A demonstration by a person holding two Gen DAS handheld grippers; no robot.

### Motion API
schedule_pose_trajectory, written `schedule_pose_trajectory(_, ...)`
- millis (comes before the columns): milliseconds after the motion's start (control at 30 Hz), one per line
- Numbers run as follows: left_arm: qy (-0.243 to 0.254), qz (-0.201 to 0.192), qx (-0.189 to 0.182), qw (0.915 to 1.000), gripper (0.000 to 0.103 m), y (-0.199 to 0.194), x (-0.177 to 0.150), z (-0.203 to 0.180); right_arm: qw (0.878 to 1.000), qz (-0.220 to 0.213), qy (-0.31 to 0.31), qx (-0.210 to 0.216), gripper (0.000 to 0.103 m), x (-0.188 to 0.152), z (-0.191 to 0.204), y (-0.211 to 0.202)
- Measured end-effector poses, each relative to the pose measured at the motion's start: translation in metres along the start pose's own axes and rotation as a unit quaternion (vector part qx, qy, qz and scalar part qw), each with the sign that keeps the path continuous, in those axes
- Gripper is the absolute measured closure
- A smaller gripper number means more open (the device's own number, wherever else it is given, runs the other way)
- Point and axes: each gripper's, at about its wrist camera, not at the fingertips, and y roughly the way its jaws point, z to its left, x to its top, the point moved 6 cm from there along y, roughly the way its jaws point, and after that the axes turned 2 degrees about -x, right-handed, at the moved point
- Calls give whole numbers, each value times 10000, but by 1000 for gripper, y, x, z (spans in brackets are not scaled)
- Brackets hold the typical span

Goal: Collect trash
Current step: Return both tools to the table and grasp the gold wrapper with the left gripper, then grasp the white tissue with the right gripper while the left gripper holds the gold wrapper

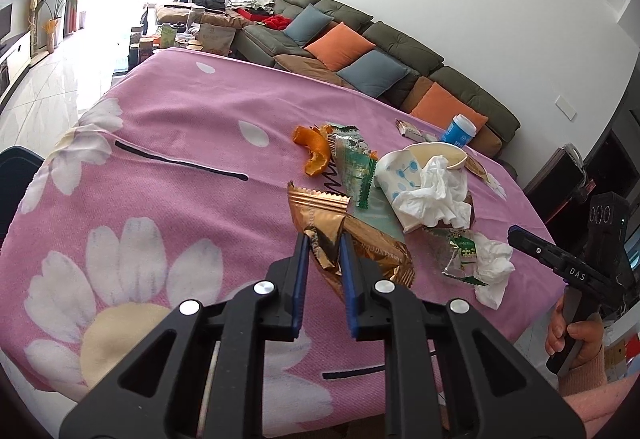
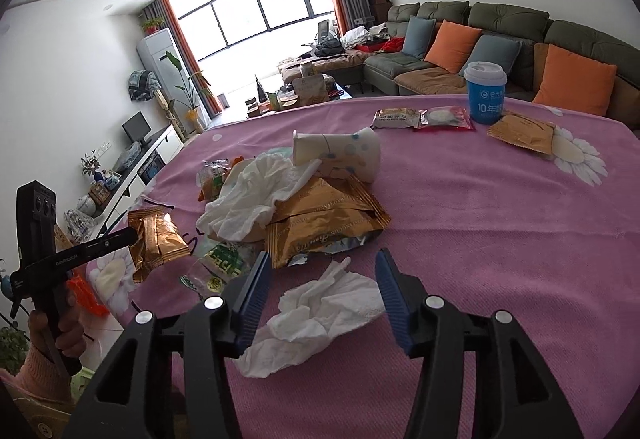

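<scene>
pink tablecloth (image 2: 500,223) | left hand-held gripper (image 1: 325,239) pinching gold wrapper (image 1: 320,215) | right hand-held gripper (image 2: 322,259) spread

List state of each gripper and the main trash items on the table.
left gripper: shut on gold wrapper
gold wrapper: crumpled, pinched, lifted
right gripper: open, fingers straddling crumpled tissue
crumpled tissue: lying flat, ungrasped
paper cup: tipped on its side
blue cup: upright, lid on
orange peel: lying loose
</scene>
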Motion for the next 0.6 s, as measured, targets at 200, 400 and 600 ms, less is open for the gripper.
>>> schedule_pose_trajectory(200, -66, 1, 47, 10000, 87, -1, -2, 6, 9987, 436, 236, -80, 52, -19, -14, 19)
schedule_pose_trajectory(400, -105, 29, 89, 9999, 87, -1, -6, 10, 9984, 559, 88, 20, 94, -26, -8, 21)
schedule_pose_trajectory(600, -131, -82, 61, 9999, 87, -10, -4, 13, 9998, 199, -54, -16, 95, -8, 0, 0)
